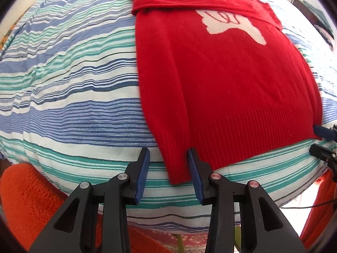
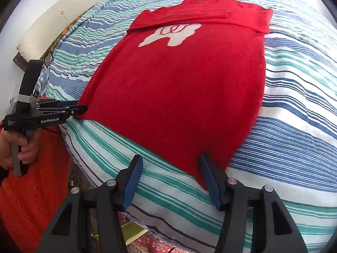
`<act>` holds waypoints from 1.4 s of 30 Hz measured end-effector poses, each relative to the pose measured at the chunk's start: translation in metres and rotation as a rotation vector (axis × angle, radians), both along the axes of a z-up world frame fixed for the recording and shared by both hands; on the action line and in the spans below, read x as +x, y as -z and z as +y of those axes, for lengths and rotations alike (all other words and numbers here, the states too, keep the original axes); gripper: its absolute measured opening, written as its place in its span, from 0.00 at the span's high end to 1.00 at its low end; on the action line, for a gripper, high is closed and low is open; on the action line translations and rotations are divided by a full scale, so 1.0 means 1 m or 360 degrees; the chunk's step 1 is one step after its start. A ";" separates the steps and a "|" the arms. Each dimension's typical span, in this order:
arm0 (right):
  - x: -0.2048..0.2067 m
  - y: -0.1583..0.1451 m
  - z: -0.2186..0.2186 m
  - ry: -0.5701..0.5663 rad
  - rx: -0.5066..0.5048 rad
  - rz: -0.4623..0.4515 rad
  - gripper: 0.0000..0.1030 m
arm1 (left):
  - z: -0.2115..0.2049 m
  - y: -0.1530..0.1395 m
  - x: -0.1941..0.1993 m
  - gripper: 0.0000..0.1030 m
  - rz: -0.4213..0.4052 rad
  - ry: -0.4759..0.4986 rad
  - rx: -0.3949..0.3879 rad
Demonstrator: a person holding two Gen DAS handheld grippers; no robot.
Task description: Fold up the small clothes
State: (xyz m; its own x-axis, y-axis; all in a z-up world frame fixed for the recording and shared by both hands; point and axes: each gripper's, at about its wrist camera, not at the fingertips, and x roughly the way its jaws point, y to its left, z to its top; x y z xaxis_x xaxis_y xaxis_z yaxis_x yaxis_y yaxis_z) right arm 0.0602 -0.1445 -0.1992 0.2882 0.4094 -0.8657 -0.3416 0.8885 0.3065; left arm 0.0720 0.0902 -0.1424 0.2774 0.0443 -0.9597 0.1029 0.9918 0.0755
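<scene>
Bed cover (image 1: pixel 73 84): striped blue, green and white; it carries the whole garment.
Red sweater (image 1: pixel 221 80): lies flat, front up, white motif showing, both sleeves folded across the chest below the neckline. Long axis runs from the ribbed hem nearest the cameras to the collar farthest away.
Hem (image 2: pixel 151 118): the near edge, crosswise to the long axis, with one gripper at each corner.
Left gripper (image 1: pixel 168 168): jaws wide apart, holding nothing. The hem's left corner lies between the fingers, close beside the right-hand finger.
Right gripper (image 2: pixel 171 177): jaws wide apart, holding nothing. The hem's right corner reaches to the right-hand finger, possibly touching; contact cannot be confirmed.
Governing relation: each corner lies directly ahead of its own gripper, so neither is nearer. The likely fold carries hem toward collar, along the long axis.
</scene>
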 end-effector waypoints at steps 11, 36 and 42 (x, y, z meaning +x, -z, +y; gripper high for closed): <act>-0.004 -0.014 -0.010 0.0031 0.0027 0.0058 0.45 | 0.034 -0.031 -0.015 0.58 -0.0018 -0.0236 -0.0320; -0.005 -0.014 -0.068 0.0386 0.0294 0.0064 0.44 | 0.047 -0.006 0.000 0.40 0.0017 -0.0382 -0.0562; -0.006 -0.015 -0.069 0.0397 0.0302 0.0067 0.44 | 0.045 -0.007 -0.001 0.40 0.0011 -0.0361 -0.0538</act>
State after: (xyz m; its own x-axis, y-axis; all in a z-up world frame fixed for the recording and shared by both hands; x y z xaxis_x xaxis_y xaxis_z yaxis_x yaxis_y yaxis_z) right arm 0.0545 -0.2131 -0.1846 0.3656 0.4859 -0.7939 -0.1039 0.8689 0.4839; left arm 0.0714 0.1356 -0.1350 0.2902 -0.2151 -0.9325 -0.1219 0.9582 -0.2589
